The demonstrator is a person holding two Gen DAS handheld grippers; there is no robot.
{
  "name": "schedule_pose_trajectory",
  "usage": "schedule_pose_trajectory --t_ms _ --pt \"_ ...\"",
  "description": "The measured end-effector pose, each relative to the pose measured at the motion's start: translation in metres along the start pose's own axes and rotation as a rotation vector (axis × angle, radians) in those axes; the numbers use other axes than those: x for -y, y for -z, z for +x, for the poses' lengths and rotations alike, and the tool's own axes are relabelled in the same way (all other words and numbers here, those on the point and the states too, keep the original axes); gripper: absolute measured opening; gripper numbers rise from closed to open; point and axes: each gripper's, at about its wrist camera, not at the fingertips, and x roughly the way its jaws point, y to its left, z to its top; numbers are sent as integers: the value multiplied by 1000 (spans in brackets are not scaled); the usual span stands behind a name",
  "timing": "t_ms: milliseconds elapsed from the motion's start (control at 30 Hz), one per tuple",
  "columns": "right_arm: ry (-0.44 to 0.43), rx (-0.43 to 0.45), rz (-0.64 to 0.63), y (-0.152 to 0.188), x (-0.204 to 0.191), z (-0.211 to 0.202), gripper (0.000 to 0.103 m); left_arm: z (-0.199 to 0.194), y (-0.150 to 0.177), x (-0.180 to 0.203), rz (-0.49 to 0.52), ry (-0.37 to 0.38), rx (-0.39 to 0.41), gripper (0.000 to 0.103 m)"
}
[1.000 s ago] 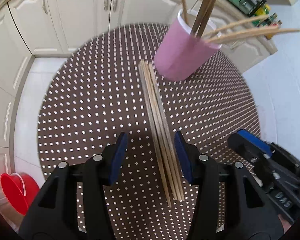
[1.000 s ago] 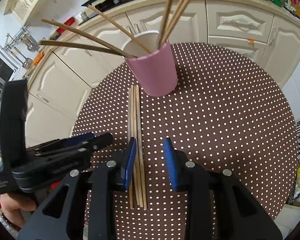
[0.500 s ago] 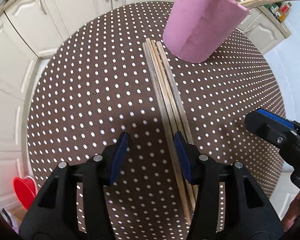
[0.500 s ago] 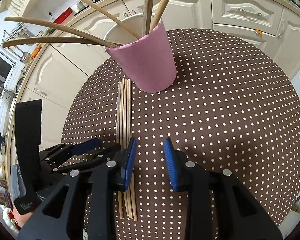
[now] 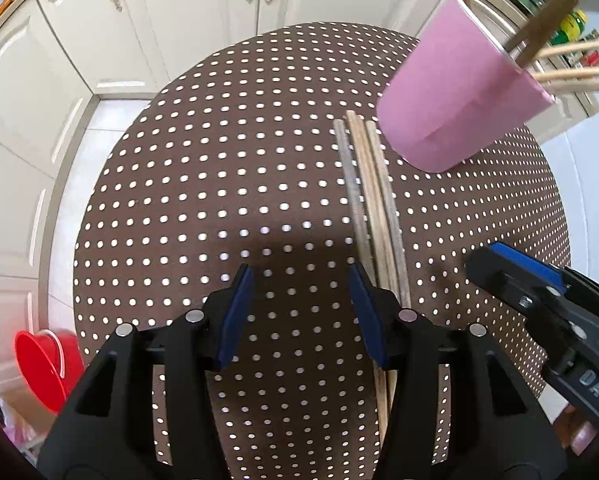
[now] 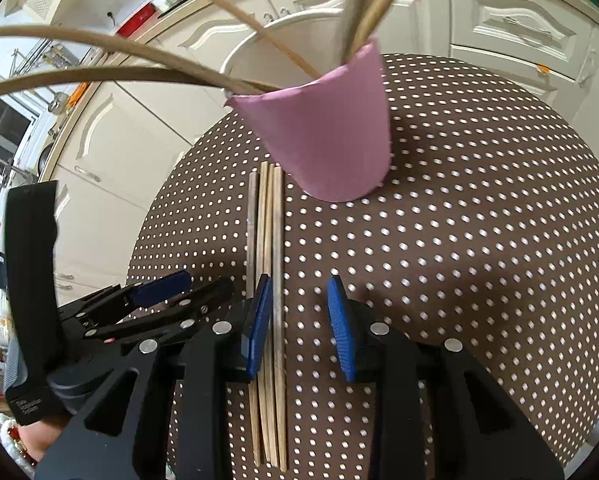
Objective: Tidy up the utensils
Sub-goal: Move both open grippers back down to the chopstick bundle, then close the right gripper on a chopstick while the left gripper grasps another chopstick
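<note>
A bundle of wooden chopsticks lies side by side on the brown dotted round table, pointing at a pink cup that holds several more chopsticks. My left gripper is open and empty, low over the table; the bundle passes under its right finger. My right gripper is open and low; the rightmost chopstick of the bundle lies between its jaws, just inside the left finger. The pink cup stands just beyond the bundle's far end. Each gripper shows in the other's view.
White kitchen cabinets ring the far side of the table. A red bucket stands on the floor at the left. The table edge drops off close on the right.
Both grippers have moved forward and down towards the chopsticks and the cup. The left gripper has shifted left, so the bundle now lies under its right finger instead of between its jaws.
</note>
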Motion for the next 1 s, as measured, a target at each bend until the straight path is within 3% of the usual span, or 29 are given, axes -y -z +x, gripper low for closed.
schedule_pose_trajectory --t_ms 267,467,800,1000 --pt "74 -36 -76 -11 -20 33 27 -11 9 -21 -32 7 19 50" --pt "111 -59 -99 -13 -22 49 27 -12 -4 -45 -51 10 17 50" --pt "193 -48 -160 -31 -39 65 23 -7 -17 -44 -49 34 14 50" --pt "175 -68 -143 -37 -31 65 6 0 -28 -32 -35 57 9 50"
